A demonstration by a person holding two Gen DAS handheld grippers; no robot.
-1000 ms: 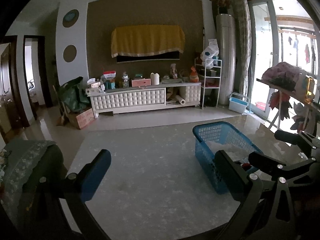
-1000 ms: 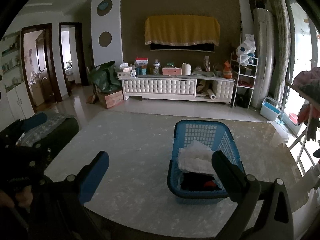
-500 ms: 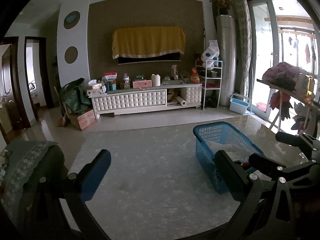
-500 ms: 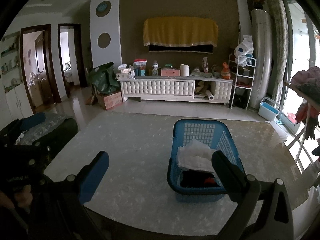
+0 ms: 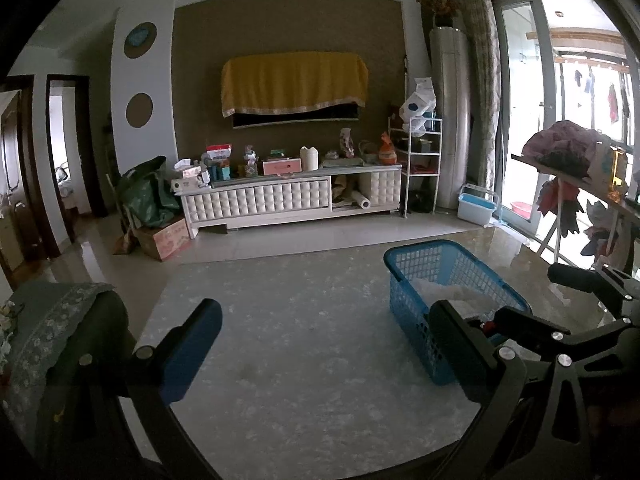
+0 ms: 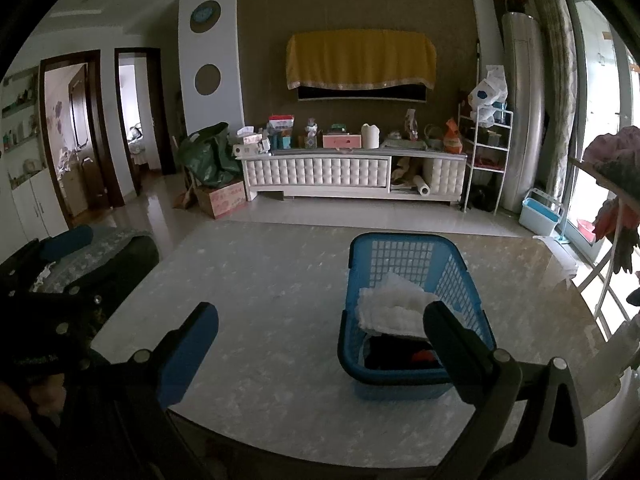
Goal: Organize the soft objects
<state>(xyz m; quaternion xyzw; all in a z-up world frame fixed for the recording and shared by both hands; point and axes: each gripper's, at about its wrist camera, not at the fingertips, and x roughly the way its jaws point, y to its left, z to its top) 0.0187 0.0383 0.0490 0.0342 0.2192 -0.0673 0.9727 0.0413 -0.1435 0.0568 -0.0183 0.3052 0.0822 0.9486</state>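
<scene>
I've got both tools spread wide and holding nothing: the left gripper (image 5: pixel 324 344) hangs over bare marble table (image 5: pixel 300 340), the right gripper (image 6: pixel 320 340) likewise. The blue basket (image 6: pixel 404 256) sits on the table toward my right side, just beyond the right tool's far finger. Inside it, a white folded cloth (image 6: pixel 390 306) lies on top of dark clothing (image 6: pixel 394 354) with something red (image 6: pixel 425 356) beside it.

Two black grippers: left (image 5: pixel 326 344), right (image 6: pixel 322 342). Blue pads (image 6: pixel 188 350) on fingers, silver screws (image 5: pixel 506 353) at joints, triangular cut-outs in frames.
</scene>
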